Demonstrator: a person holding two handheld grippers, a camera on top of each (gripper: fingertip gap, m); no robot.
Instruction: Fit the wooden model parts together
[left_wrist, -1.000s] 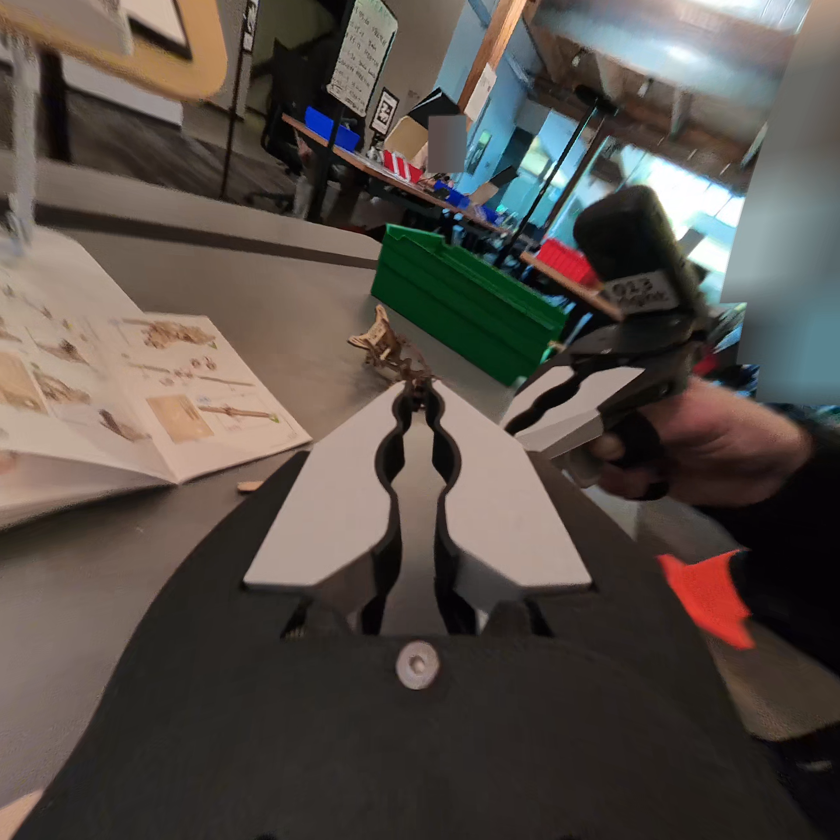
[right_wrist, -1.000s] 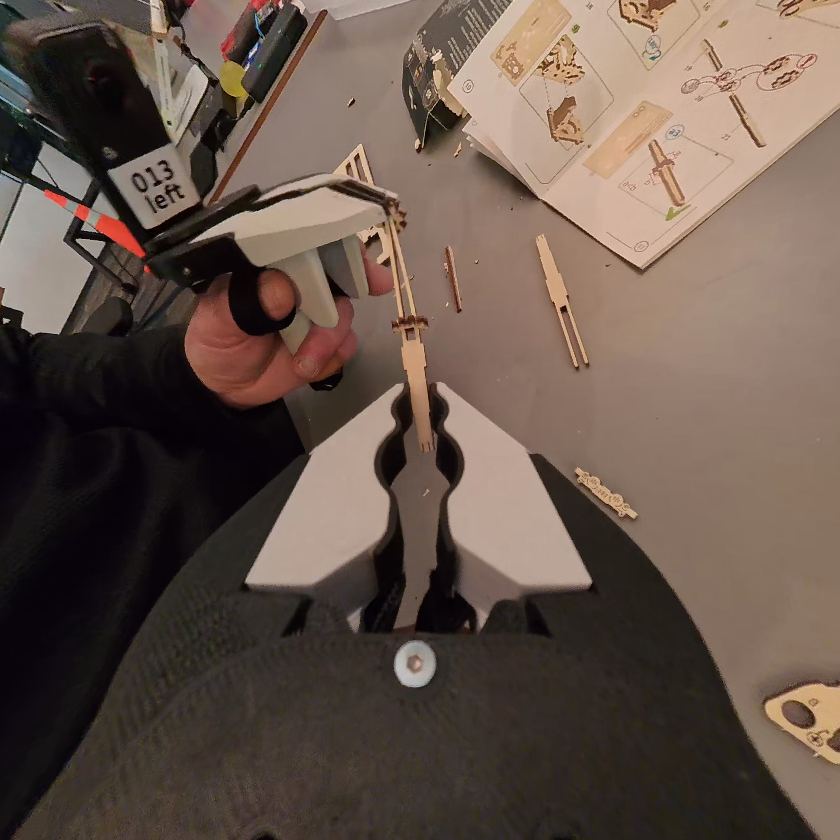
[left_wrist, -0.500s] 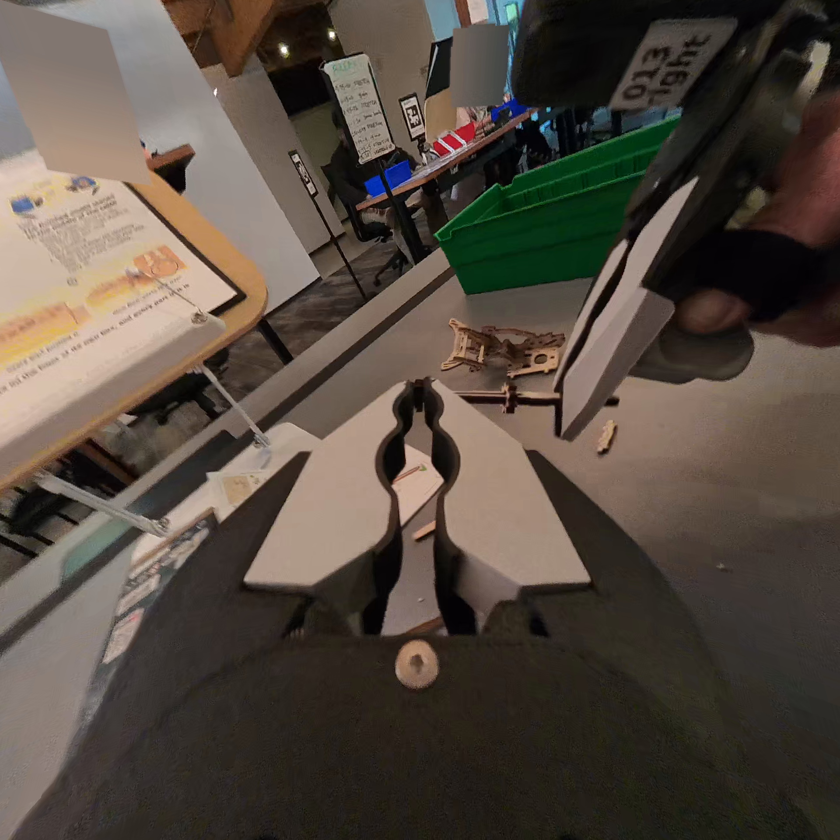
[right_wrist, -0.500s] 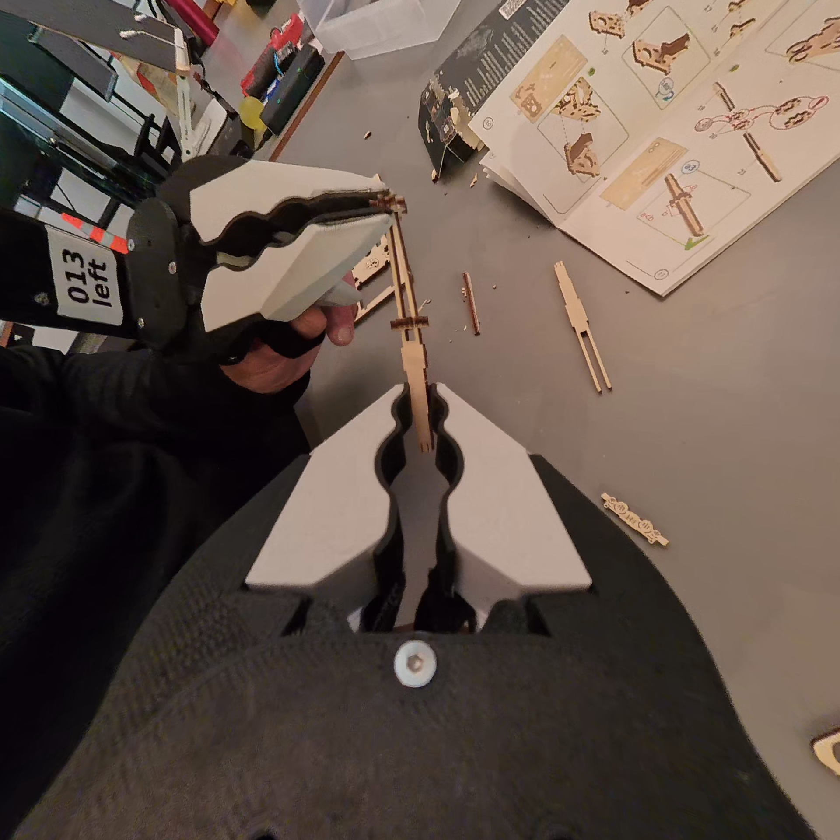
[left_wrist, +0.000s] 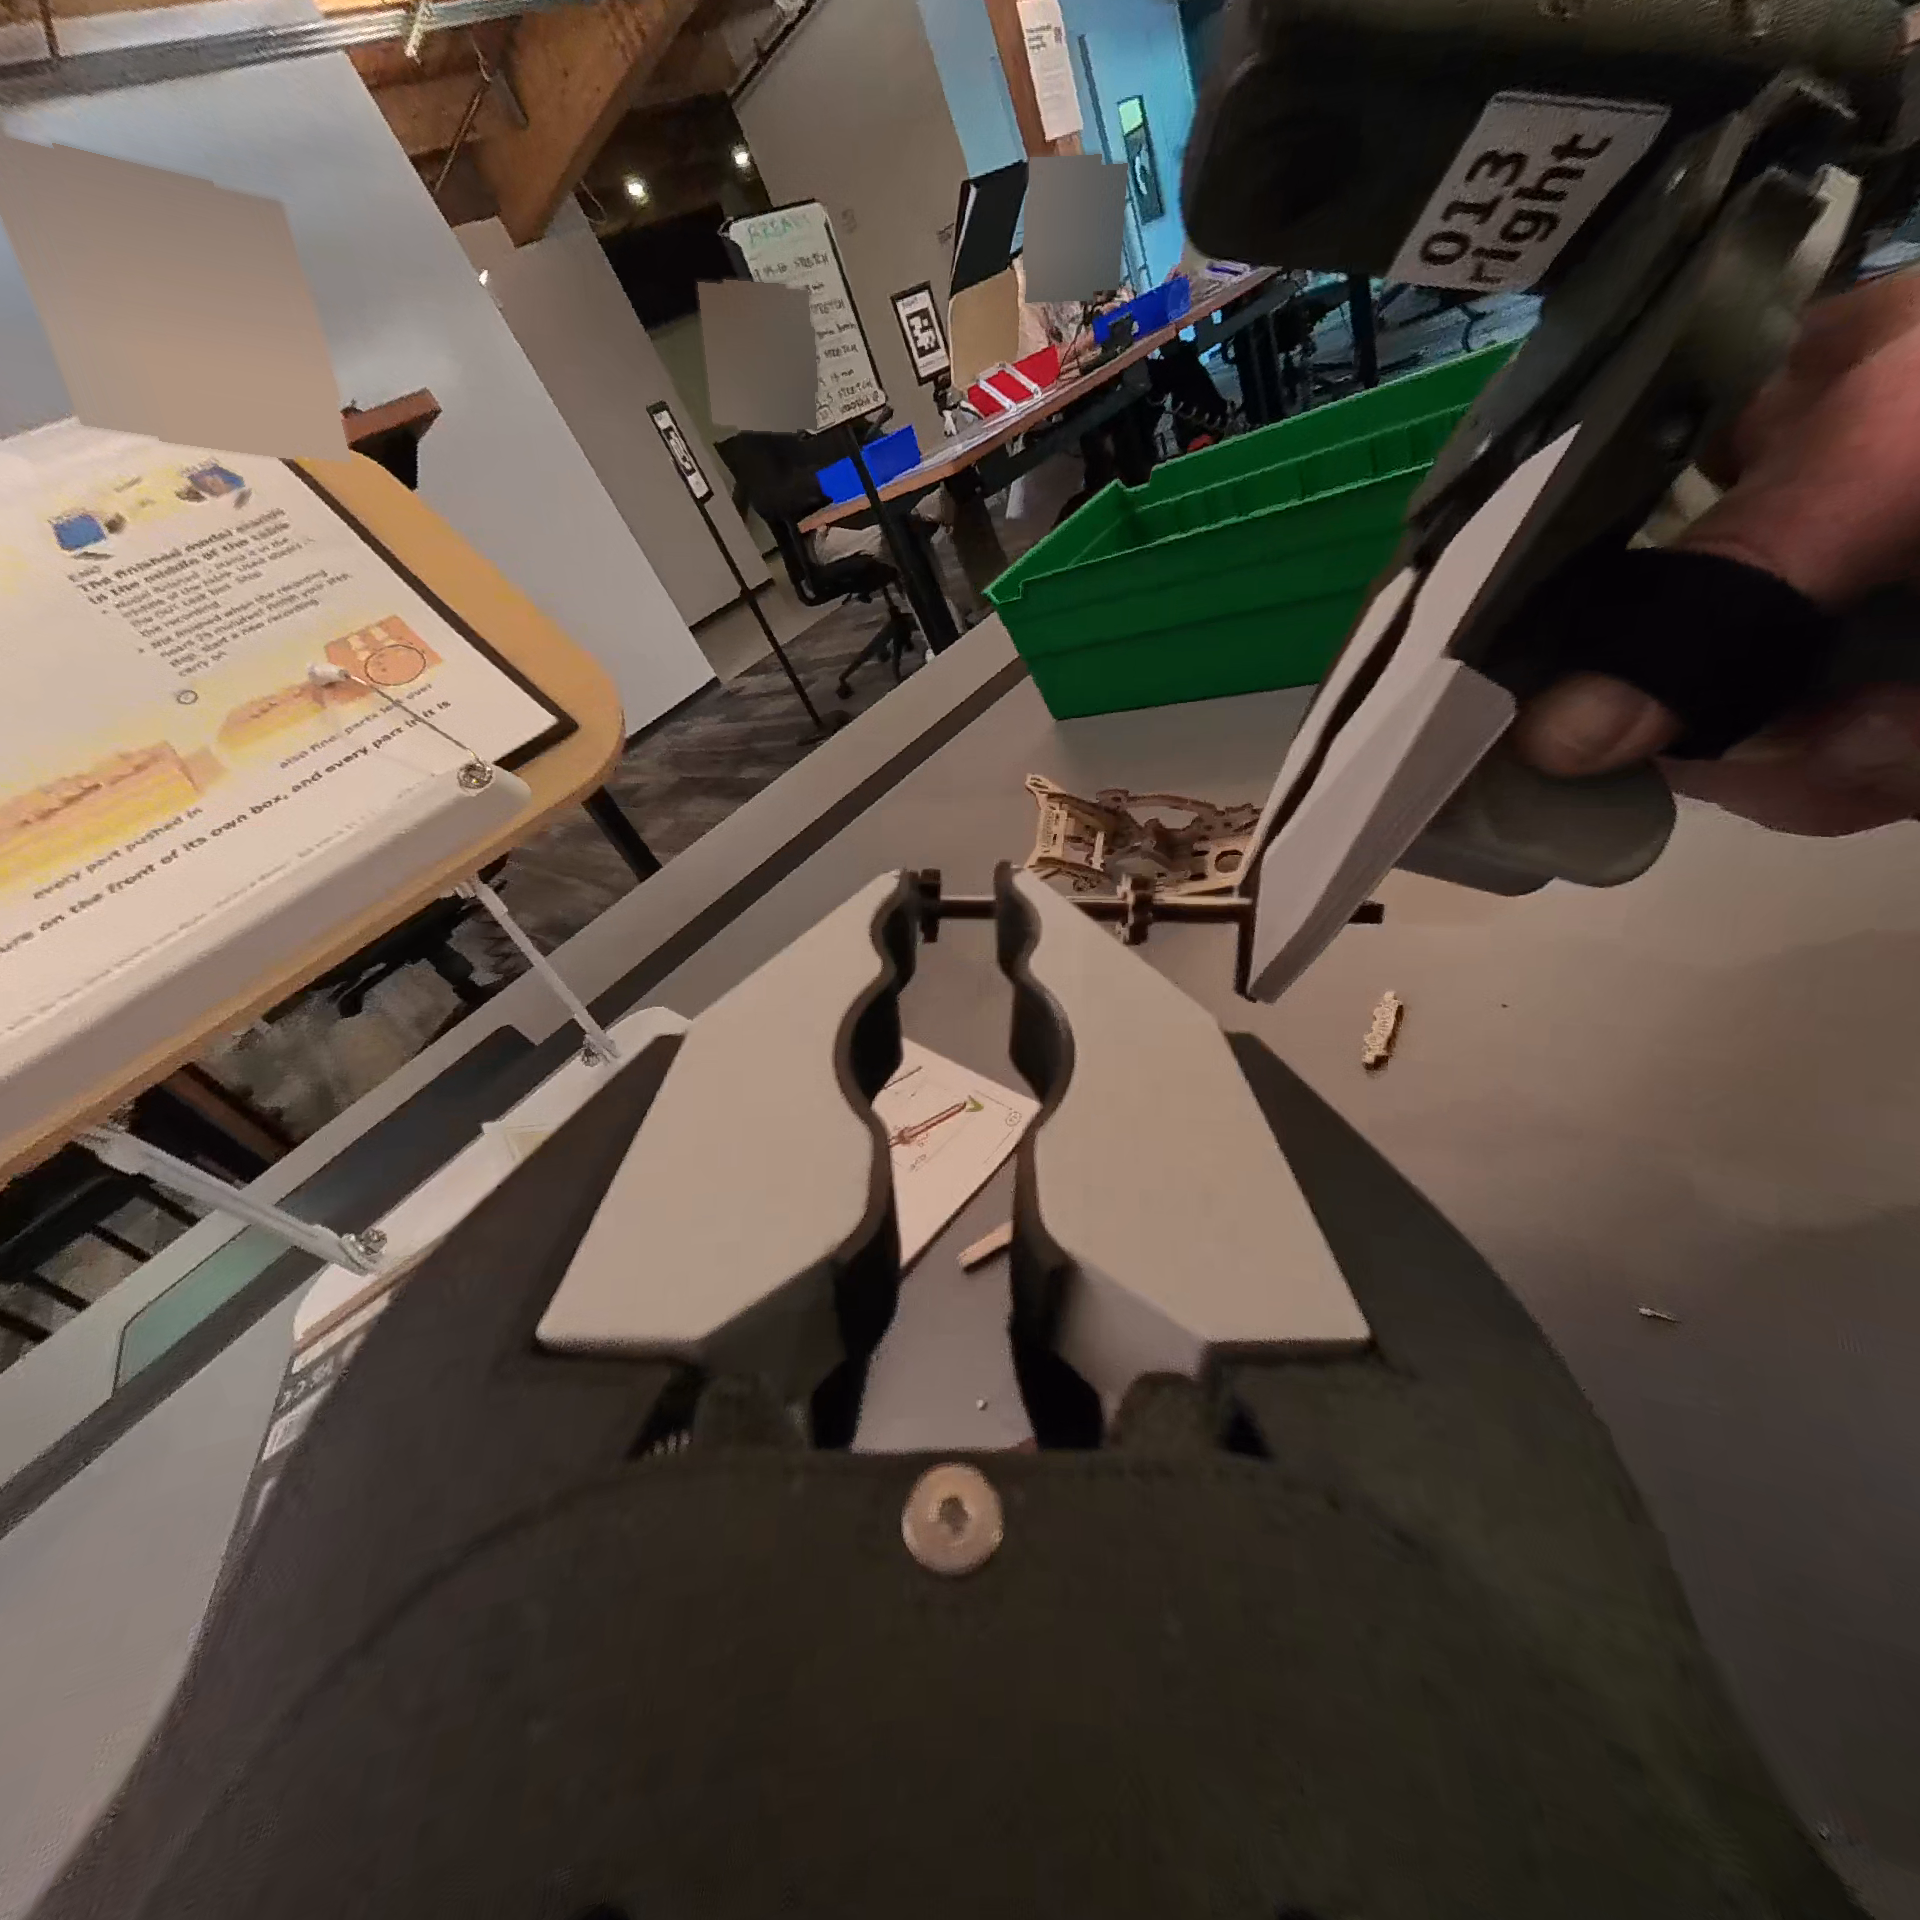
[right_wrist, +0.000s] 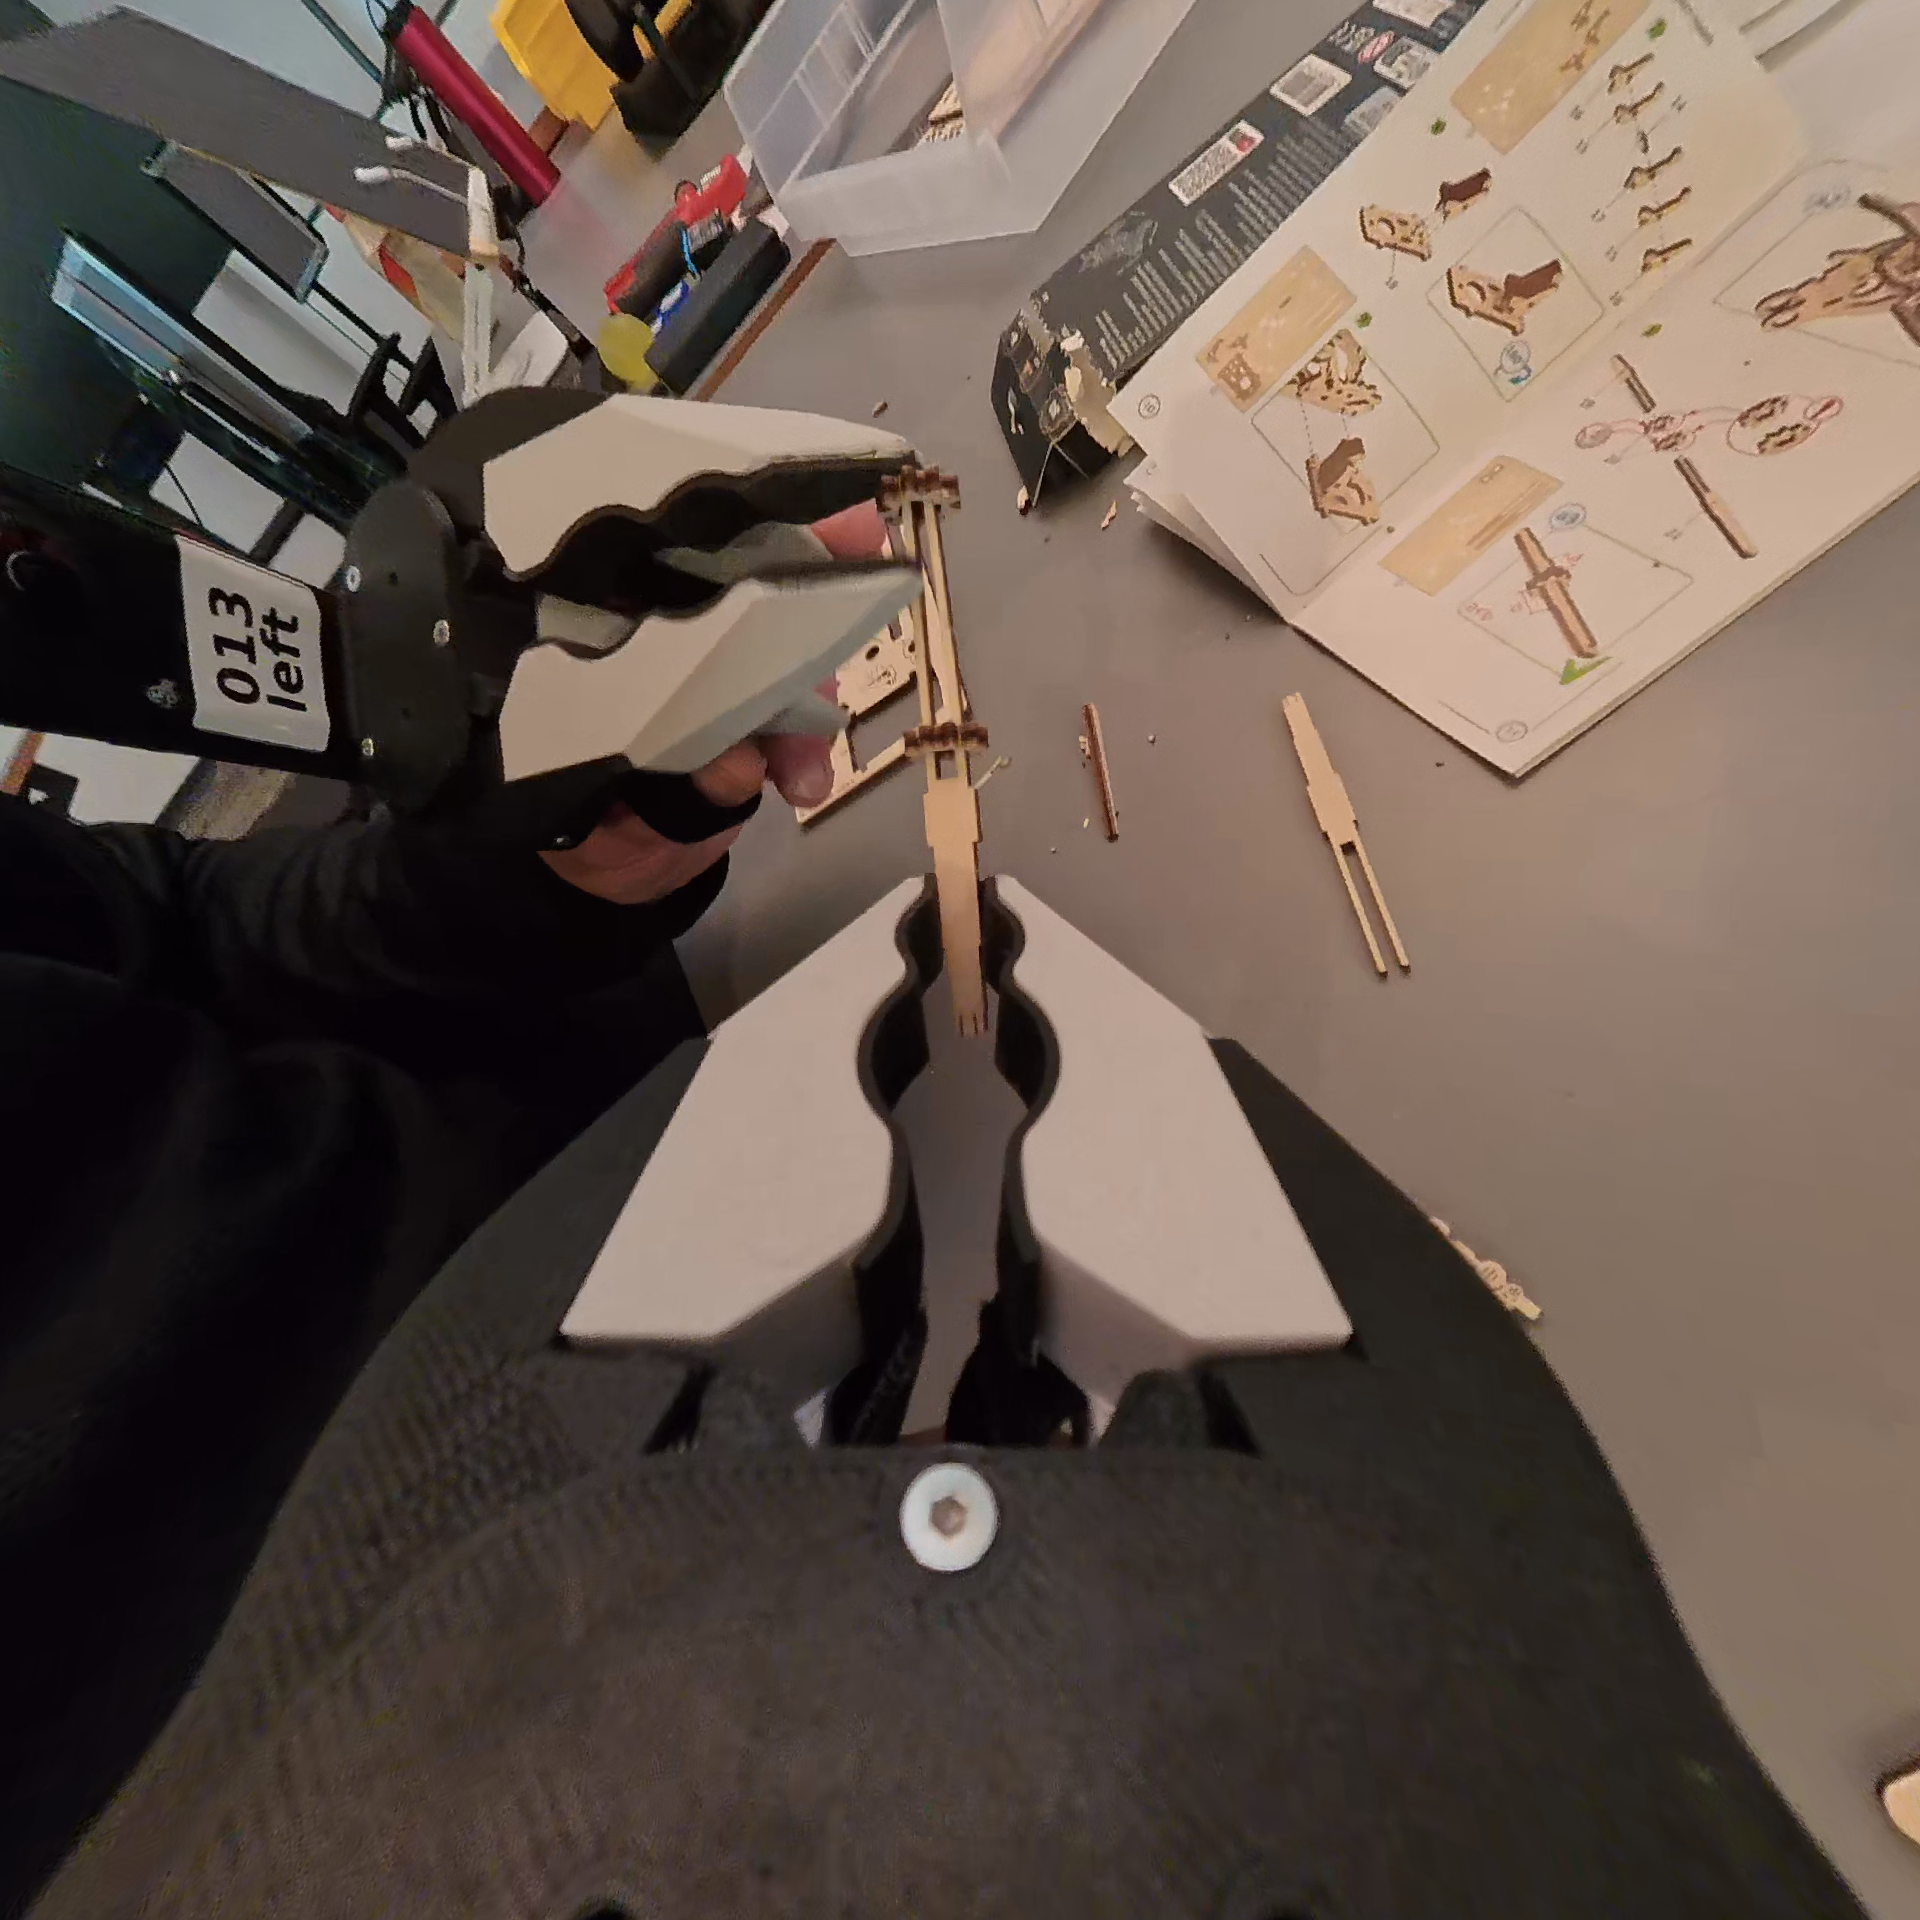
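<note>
Above the grey worktop (right_wrist: 1558, 1039), a thin wooden rod assembly (right_wrist: 948, 717) spans the two hand-held grippers. The right hand-held gripper (right_wrist: 961, 894) is clamped on the forked lower end of this assembly, with its fingertips closed against the flat strip. The left hand-held gripper (right_wrist: 904, 520) has its fingers slightly apart around the upper end, where a small cross piece sits; whether the pads press on the wood cannot be told. In the left wrist view, the rod assembly (left_wrist: 1132, 906) runs sideways between the fingertips of the left hand-held gripper (left_wrist: 956, 899) and the right hand-held gripper (left_wrist: 1262, 935).

Loose parts lie on the worktop: a forked wooden strip (right_wrist: 1345, 831), a short dark stick (right_wrist: 1099, 769), and a small notched piece (left_wrist: 1382, 1029). A partly built wooden frame (left_wrist: 1132, 831) rests beyond the rod, near a green bin (left_wrist: 1195, 592). An open instruction booklet (right_wrist: 1558, 416) lies at the far right, with a dark box (right_wrist: 1143, 270) beside it.
</note>
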